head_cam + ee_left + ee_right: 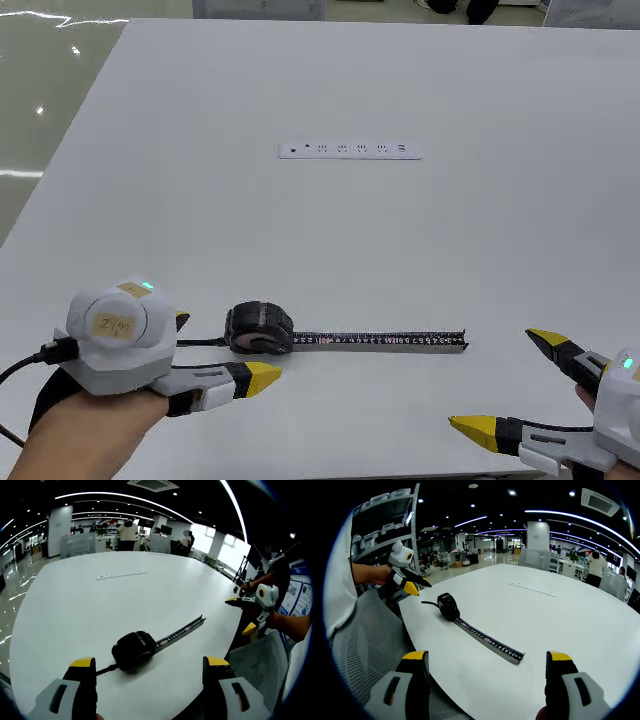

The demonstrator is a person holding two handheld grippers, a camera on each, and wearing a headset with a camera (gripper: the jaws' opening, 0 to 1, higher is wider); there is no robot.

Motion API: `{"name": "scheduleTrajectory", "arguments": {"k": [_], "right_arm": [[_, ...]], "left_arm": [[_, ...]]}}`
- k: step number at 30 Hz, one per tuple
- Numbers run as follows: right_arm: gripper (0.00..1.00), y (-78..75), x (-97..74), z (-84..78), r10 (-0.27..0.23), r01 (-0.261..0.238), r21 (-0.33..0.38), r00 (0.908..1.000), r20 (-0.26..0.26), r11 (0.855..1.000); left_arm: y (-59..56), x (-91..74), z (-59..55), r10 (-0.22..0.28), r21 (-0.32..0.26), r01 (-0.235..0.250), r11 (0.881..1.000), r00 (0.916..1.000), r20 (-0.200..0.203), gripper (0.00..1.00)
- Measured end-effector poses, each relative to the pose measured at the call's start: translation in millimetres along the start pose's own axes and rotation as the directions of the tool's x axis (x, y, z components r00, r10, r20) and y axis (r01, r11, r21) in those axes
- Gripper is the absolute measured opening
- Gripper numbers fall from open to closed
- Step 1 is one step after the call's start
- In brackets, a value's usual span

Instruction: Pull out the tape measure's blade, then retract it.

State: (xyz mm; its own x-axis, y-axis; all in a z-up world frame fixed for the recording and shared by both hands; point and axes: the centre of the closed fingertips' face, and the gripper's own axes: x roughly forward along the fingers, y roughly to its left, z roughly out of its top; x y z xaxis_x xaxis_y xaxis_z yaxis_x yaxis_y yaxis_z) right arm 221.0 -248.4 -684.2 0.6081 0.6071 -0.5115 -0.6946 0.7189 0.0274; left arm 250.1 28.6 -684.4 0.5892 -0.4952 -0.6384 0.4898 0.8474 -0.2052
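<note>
Blade [380,341] out, maybe strap [429,602] behind case [448,606].

I am holding my left gripper [225,348] agape beside the tape measure [260,328] near the bench's [400,250] front edge | blade [385,341] is lying extended | right gripper [505,381] is gaping near its tip

Table [400,230]: is showing plain white all over.
Case [259,328], near left: is showing black with a slight sheen.
Blade [380,341], running right from it: is showing dark grey with fine pale ticks and numerals.
Power strip [350,151], far centre: is showing white with small dark socket marks.
Left gripper [230,347]: is wearing a white body, tan labels [113,325], a green light [147,286] and black jaws tipped in yellow.
Right gripper [491,378]: is carrying the same white, black and yellow.
Floor [50,90], far left: is gleaming pale green.
</note>
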Motion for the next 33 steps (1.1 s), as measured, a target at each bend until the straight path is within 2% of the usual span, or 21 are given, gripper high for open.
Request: {"name": "scheduleTrajectory", "arguments": {"k": [7,11,13,17,26,33], "right_arm": [[0.93,-0.9,0.1,1.6,0.002,-0.002,-0.005,1.0,0.001,1.0],[0.93,-1.3,1.5,1.6,0.004,-0.004,-0.01,1.0,-0.003,1.0],[0.93,-1.3,2.5,1.5,0.006,-0.006,-0.013,1.0,-0.004,1.0],[0.92,-2.3,4.0,3.9,0.007,-0.007,-0.019,1.0,-0.001,1.0],[0.9,-6.2,4.8,10.5,0.003,-0.003,-0.028,0.9998,0.021,1.0],[0.89,-9.3,3.7,12.0,-0.008,0.009,-0.027,0.9994,0.033,1.0]], "left_arm": [[2.5,12.4,-5.2,0.017,-0.052,-0.018,0.998,0.9997,-0.018,0.85],[3.0,17.1,-5.4,0.019,-0.087,-0.021,0.996,0.9997,-0.016,0.85],[1.8,20.3,-4.8,0.018,-0.091,-0.018,0.996,0.9998,-0.007,0.85],[0.3,29.2,-8.7,0.029,-0.099,-0.031,0.995,0.9994,-0.019,0.85],[-1.9,42.1,-6.1,0.042,-0.113,-0.042,0.993,0.9991,-0.001,0.84],[-2.2,52.8,-8.3,0.077,-0.1,-0.076,0.992,0.997,0.005,0.83]]}}
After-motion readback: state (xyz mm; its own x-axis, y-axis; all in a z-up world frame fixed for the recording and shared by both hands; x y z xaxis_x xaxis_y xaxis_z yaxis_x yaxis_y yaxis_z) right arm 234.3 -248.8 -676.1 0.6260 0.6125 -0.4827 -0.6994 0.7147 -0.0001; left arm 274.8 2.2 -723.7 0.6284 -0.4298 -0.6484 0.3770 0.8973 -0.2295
